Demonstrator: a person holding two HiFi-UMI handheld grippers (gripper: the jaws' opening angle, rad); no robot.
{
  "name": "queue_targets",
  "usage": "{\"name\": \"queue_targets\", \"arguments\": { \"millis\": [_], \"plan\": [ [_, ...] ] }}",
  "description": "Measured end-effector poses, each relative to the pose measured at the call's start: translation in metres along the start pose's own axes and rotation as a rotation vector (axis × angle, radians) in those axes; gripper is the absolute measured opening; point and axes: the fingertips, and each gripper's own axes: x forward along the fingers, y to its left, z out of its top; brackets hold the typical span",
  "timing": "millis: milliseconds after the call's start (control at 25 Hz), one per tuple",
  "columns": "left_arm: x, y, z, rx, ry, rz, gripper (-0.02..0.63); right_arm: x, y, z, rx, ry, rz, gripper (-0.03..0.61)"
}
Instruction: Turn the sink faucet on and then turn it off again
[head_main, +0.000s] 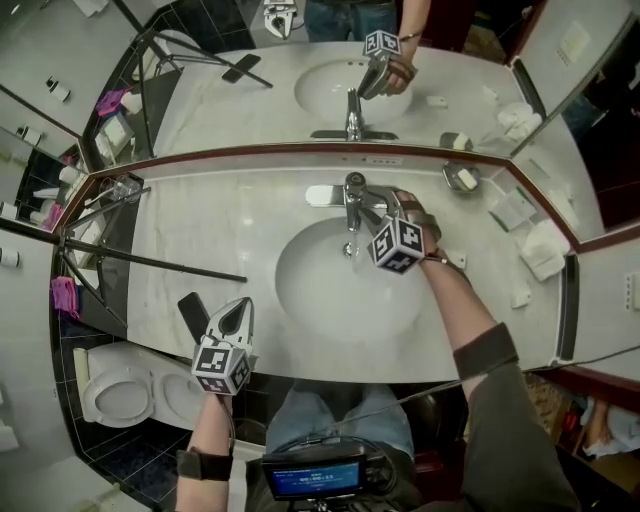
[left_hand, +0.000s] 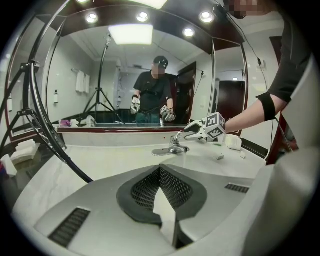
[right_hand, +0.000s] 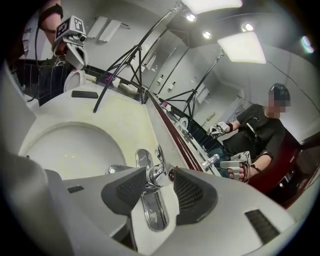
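A chrome faucet (head_main: 352, 198) stands at the back of the white sink basin (head_main: 310, 300) in the marble counter. My right gripper (head_main: 372, 212) is at the faucet from the right. In the right gripper view the right gripper (right_hand: 161, 182) is open, its dark pads either side of the faucet's handle (right_hand: 156, 173) with gaps showing. The left gripper view shows the faucet (left_hand: 175, 145) and my right gripper (left_hand: 184, 132) far ahead. My left gripper (head_main: 240, 308) rests over the counter's front edge, left of the basin, shut and empty (left_hand: 162, 192).
A black tripod leg (head_main: 150, 262) crosses the counter's left side. A flat black object (head_main: 191, 314) lies by my left gripper. A soap dish (head_main: 462, 178) and folded towels (head_main: 545, 250) sit at the right. A mirror (head_main: 450, 60) lines the back, and a toilet (head_main: 120, 395) stands lower left.
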Motion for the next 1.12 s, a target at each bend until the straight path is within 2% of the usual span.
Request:
{"name": "queue_targets", "arguments": {
  "millis": [240,360,440,920,1120],
  "plan": [
    [0.004,-0.003,-0.008,-0.007,0.013,-0.001,0.000,0.022,-0.001,0.011,-0.082,-0.017,0.030,0.190],
    [0.008,-0.007,-0.013,-0.009,0.023,-0.005,0.000,0.028,0.005,0.013,-0.130,-0.026,0.059,0.158],
    [0.009,-0.009,-0.016,-0.014,0.029,-0.002,0.000,0.031,0.010,0.013,-0.151,-0.027,0.070,0.158],
    [0.015,-0.005,-0.018,-0.008,0.044,-0.009,0.000,0.029,0.012,0.014,-0.245,-0.020,0.048,0.126],
    [0.018,-0.006,-0.015,-0.009,0.039,-0.010,0.000,0.028,0.013,0.013,-0.251,-0.008,0.031,0.126]
  ]
}}
